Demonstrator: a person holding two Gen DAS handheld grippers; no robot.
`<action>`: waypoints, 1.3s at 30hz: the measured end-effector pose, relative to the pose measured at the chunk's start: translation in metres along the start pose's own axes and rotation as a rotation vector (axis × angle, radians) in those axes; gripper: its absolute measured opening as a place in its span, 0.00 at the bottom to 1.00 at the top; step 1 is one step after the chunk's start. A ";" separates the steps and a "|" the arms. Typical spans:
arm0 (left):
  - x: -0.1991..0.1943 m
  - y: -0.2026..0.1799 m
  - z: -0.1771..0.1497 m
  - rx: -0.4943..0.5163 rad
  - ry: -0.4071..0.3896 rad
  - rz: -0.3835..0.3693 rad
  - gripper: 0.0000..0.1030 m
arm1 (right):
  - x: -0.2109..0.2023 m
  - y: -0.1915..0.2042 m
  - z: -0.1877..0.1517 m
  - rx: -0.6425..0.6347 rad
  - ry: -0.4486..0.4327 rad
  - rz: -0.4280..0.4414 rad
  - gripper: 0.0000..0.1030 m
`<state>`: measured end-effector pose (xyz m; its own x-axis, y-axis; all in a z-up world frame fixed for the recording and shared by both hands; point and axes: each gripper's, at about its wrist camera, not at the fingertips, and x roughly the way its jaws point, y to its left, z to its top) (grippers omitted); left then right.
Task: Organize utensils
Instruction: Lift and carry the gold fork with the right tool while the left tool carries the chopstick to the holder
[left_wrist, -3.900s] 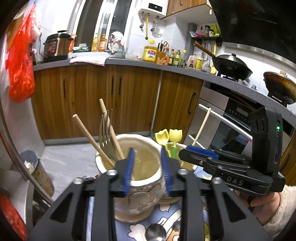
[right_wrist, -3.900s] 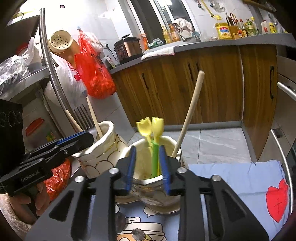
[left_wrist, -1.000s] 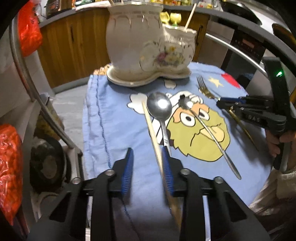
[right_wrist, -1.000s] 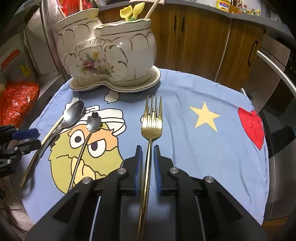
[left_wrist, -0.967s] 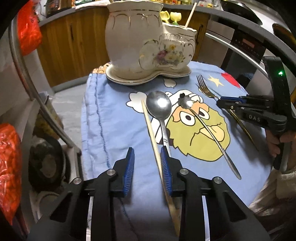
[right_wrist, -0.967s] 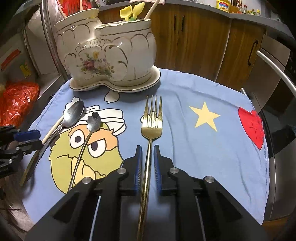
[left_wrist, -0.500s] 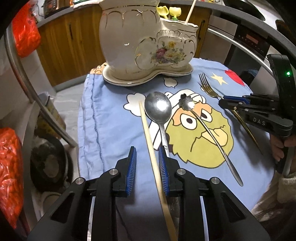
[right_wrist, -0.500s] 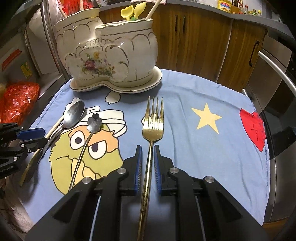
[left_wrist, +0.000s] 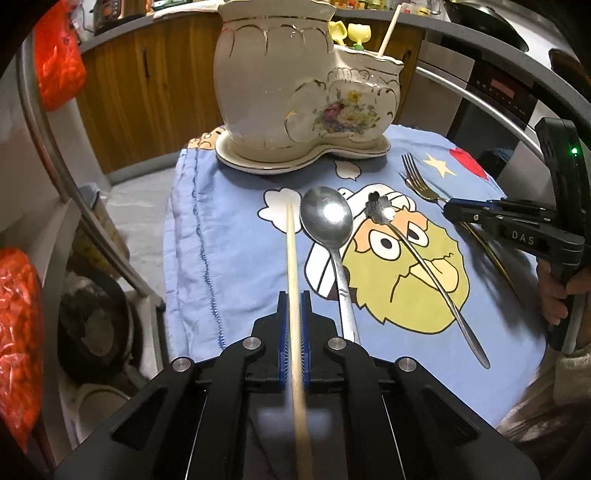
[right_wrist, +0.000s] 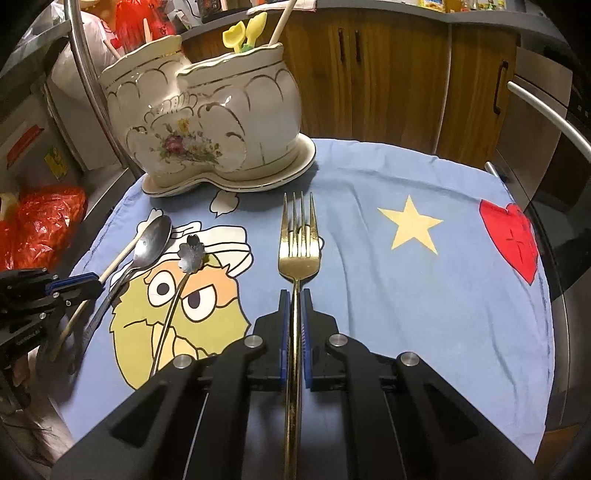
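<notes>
Chopstick clamped in left hand-held gripper — apparently.

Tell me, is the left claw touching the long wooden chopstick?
Touching. The left wrist view shows the left claw closed on the long wooden chopstick, blue pads pressing both sides.

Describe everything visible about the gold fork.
The gold fork is shiny, gold-coloured metal with four long tines and a slim handle. It points at the ceramic utensil holder, tines short of its saucer, over the blue cartoon cloth. The right claw has just closed on its handle, just behind the head.
</notes>
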<state>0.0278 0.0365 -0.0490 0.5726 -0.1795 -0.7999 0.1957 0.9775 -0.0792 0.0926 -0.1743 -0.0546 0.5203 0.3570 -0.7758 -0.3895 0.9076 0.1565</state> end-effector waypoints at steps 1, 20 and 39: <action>-0.001 0.001 0.000 -0.003 -0.001 -0.005 0.06 | -0.001 0.001 -0.001 0.001 -0.006 0.001 0.05; -0.074 0.006 0.011 0.001 -0.205 -0.055 0.06 | -0.082 0.009 0.004 -0.032 -0.249 0.008 0.05; -0.126 0.001 0.045 0.001 -0.445 -0.146 0.06 | -0.130 0.028 0.025 -0.040 -0.419 0.065 0.05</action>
<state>-0.0082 0.0546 0.0782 0.8246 -0.3456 -0.4479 0.3005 0.9384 -0.1709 0.0332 -0.1897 0.0663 0.7546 0.4792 -0.4483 -0.4562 0.8741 0.1666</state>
